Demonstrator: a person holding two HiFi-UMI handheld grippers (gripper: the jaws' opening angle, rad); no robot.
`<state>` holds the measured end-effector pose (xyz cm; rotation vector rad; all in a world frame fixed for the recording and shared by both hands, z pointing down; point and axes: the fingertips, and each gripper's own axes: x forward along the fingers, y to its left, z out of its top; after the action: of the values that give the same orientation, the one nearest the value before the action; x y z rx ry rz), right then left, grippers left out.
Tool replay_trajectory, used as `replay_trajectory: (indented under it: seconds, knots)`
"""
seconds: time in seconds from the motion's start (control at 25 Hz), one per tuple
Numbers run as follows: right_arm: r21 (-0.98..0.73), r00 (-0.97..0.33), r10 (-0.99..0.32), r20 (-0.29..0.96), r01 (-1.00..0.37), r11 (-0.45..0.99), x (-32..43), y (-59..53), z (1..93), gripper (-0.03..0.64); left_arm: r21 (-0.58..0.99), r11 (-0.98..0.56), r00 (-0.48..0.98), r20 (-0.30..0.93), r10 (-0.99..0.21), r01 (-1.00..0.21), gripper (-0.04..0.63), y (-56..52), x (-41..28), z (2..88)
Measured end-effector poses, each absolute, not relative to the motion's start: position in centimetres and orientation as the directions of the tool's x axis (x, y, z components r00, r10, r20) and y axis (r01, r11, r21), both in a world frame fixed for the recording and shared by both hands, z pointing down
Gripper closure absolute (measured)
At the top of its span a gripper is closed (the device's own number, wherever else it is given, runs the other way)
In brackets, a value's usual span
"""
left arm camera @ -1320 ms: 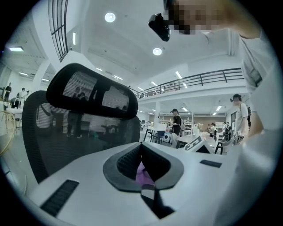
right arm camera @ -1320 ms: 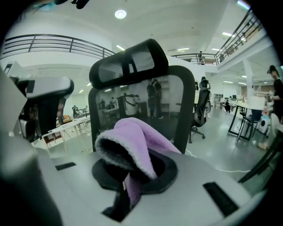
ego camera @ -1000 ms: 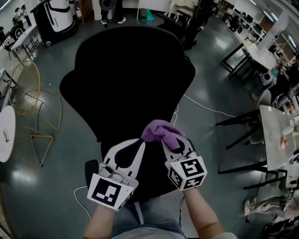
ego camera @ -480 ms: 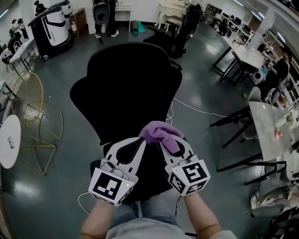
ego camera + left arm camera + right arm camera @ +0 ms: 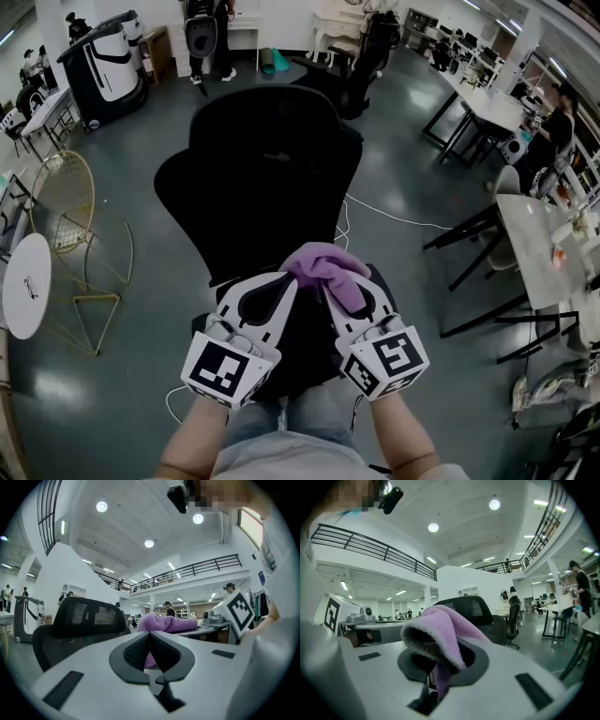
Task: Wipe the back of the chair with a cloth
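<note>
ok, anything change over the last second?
Only framing: the chair looks smaller in the head view, with more room showing beyond it. Nothing grabbed or released. The right gripper stays shut on the purple cloth; the left gripper stays shut, empty.

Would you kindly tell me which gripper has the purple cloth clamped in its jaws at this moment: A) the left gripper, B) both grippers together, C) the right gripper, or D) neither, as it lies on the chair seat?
C: the right gripper has its jaws shut on the purple cloth, which bunches out over them, while the left gripper has its jaws together with nothing between them.
</note>
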<state>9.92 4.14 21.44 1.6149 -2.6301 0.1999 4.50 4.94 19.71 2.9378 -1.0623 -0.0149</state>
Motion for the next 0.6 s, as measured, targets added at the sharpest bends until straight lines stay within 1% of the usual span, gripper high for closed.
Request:
replay_trajectory:
  seconds: [0.4,0.6]
  knots:
    - [-0.092,-0.466,-0.882,0.065,-0.883,0.460,9.2,5.4,20.3,0.569,-0.001,-0.765,0.765,-0.024,-0.644,-0.644,0.583,5.9,3.8,18.8]
    - [-0.087,-0.478,-0.876,0.066,-0.877,0.472,8.4,5.7,20.0,0.569,0.001,-0.759,0.758,-0.029,-0.651,-0.651,0.583,6.2,3.3,18.4]
